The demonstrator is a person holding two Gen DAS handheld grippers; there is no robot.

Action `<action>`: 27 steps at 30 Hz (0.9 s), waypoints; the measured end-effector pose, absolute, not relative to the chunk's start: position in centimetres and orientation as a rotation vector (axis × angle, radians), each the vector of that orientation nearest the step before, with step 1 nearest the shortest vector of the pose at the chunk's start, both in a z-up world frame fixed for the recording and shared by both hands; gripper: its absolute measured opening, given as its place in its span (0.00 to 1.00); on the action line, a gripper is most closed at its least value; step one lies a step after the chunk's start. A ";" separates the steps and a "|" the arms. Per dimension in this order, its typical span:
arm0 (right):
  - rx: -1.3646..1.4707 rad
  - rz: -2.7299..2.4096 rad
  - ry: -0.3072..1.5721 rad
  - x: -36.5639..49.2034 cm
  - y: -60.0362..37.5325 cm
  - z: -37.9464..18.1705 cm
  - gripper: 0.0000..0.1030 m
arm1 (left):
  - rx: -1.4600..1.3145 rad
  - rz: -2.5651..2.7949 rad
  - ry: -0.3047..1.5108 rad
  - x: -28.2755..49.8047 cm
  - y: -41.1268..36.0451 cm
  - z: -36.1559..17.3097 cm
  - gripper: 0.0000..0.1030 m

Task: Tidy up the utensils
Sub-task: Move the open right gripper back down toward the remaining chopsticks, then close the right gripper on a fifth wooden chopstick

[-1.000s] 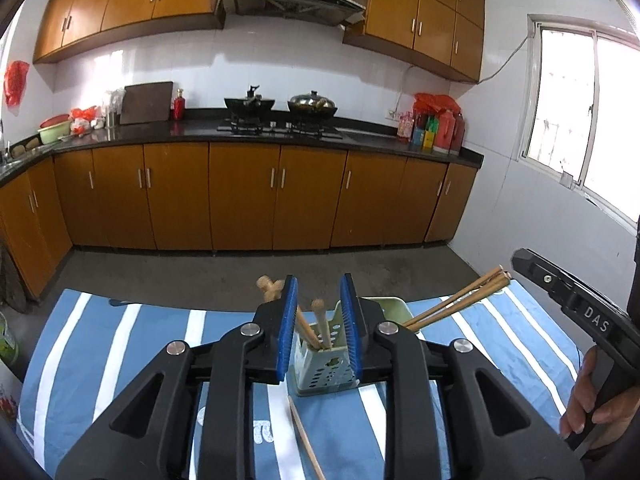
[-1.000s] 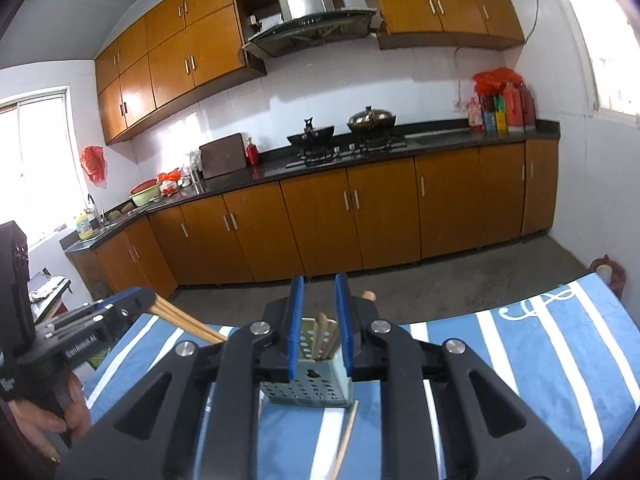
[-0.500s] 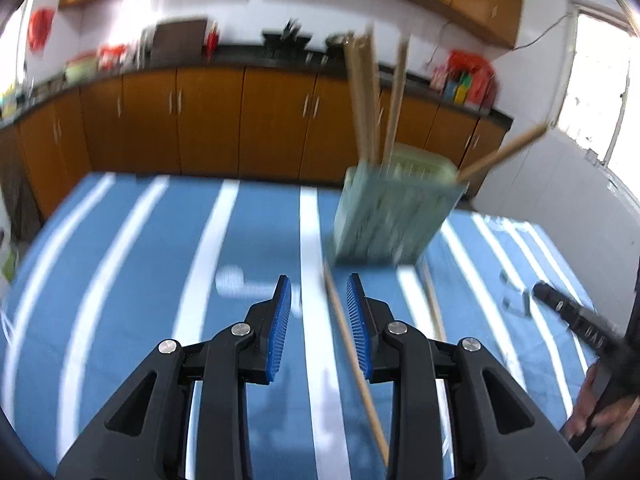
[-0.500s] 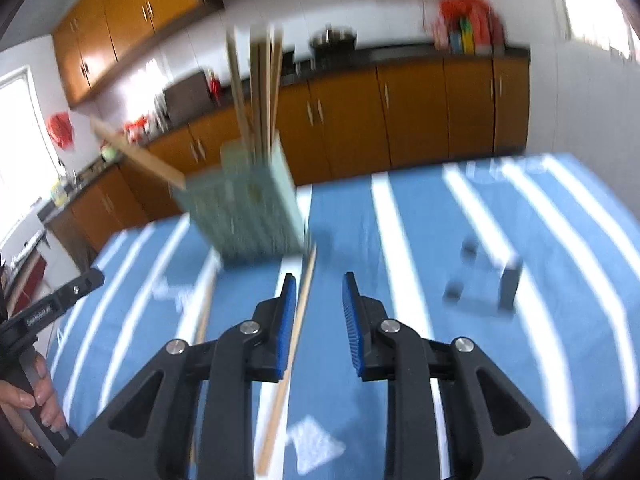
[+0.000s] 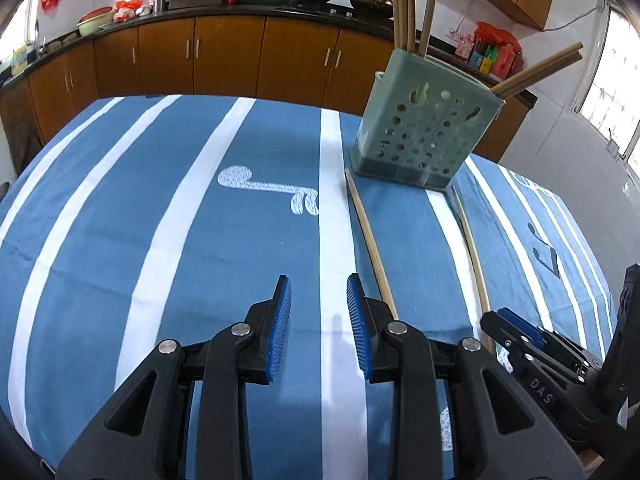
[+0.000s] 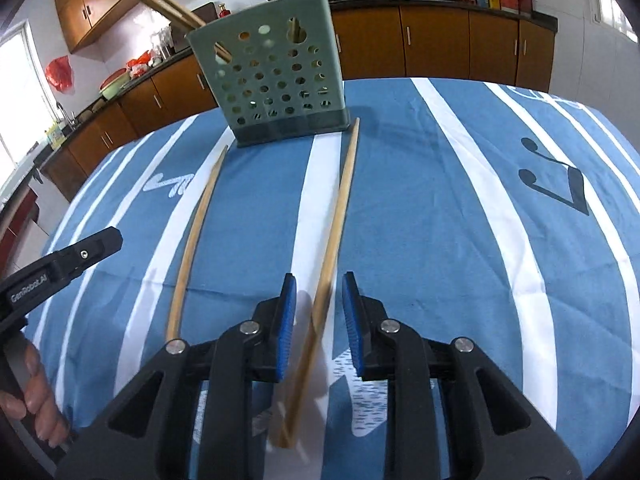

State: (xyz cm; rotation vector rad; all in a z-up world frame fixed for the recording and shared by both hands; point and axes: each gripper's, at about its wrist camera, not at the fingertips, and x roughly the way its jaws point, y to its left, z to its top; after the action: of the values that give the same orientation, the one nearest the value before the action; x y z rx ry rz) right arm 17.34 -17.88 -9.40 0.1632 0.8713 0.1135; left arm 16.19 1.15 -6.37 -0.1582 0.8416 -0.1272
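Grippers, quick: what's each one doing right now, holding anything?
Left gripper: open, empty, over the cloth.
Right gripper: open, a chopstick between its jaws, not gripped.

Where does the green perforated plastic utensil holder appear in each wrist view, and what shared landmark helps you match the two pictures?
Left wrist view: green perforated plastic utensil holder stands upper right, on the striped blue tablecloth.
Right wrist view: the holder stands top centre, slightly left.
Shared landmark: the two wooden chopsticks lying on the cloth, running from the holder's base toward the camera.
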 end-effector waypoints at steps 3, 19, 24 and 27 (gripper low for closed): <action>0.117 0.082 0.860 17.5 -17.5 -9.7 0.13 | -0.154 -0.139 0.847 16.0 0.7 -6.6 0.29; 0.267 -0.144 0.868 19.0 -24.5 -9.8 0.08 | -0.089 -0.211 0.907 15.8 -3.5 -8.1 0.29; 0.286 -0.150 0.872 19.1 -25.8 -9.8 0.08 | -0.059 -0.214 0.932 15.9 -4.7 -8.9 0.29; 0.278 -0.150 0.872 19.1 -25.6 -9.9 0.08 | -0.024 -0.190 0.924 15.9 -5.4 -9.0 0.29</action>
State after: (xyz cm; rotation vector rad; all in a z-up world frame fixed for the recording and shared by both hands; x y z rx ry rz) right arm 19.10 -25.64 -9.85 0.2776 0.8719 -0.1498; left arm 15.93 -5.36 -9.02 -0.0243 0.9240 -0.1904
